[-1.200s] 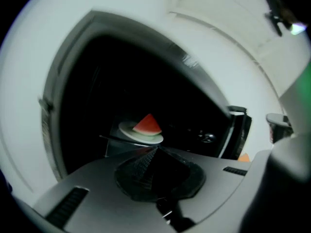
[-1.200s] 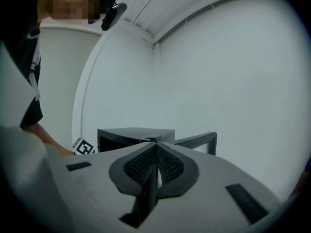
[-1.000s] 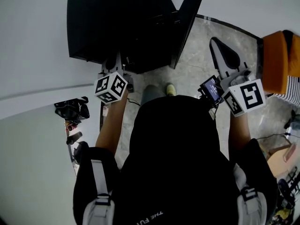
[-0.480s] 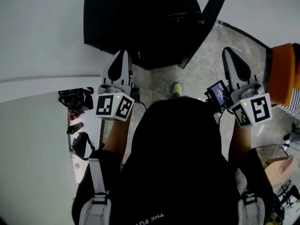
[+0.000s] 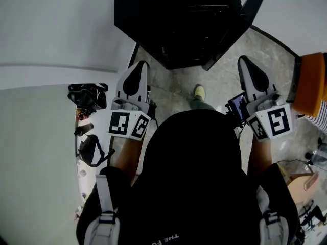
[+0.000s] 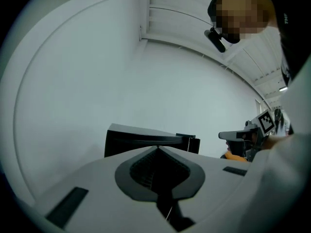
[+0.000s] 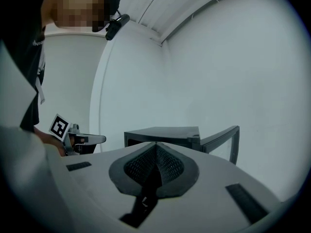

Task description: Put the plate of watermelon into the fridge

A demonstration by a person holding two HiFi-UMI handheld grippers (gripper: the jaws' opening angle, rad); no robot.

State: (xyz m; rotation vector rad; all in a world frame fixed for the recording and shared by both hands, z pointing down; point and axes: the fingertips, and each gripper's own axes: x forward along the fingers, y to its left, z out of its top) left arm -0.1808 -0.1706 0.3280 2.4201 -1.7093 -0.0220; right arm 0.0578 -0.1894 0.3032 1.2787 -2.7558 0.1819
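Inspecting both gripper views, I found the left hand-held gripper (image 6: pixel 157 148) with its jaws pressed together and nothing between them. The right hand-held gripper (image 7: pixel 155 143) was likewise closed and empty. In the head view both were held out level ahead of the person, one at centre left and one at centre right of the frame.

The fridge (image 5: pixel 179 19), a black box standing on the floor (image 5: pixel 217 78), sat at the upper centre of the head view. Its door (image 5: pixel 240 22) stood swung open towards the upper right. The interior was too dark for me to read. The plate of watermelon appeared in no view, so I could not state where it stood, nor whether it was already inside.

My judgement was that the step in hand was to find and fetch the plate, since neither gripper carried anything.

Recommendations:
- Open the jaws before reaching the plate; closed jaws would only push it.
- Clamp the rim firmly and support it from both sides if it sagged.
- Keep the plate level, as loose fruit would slide.
- Approach the fridge from the open side, clear of the door edge, which lay close to the right gripper's path.
- Mind the orange object (image 5: pixel 310 83) at the right edge when turning.
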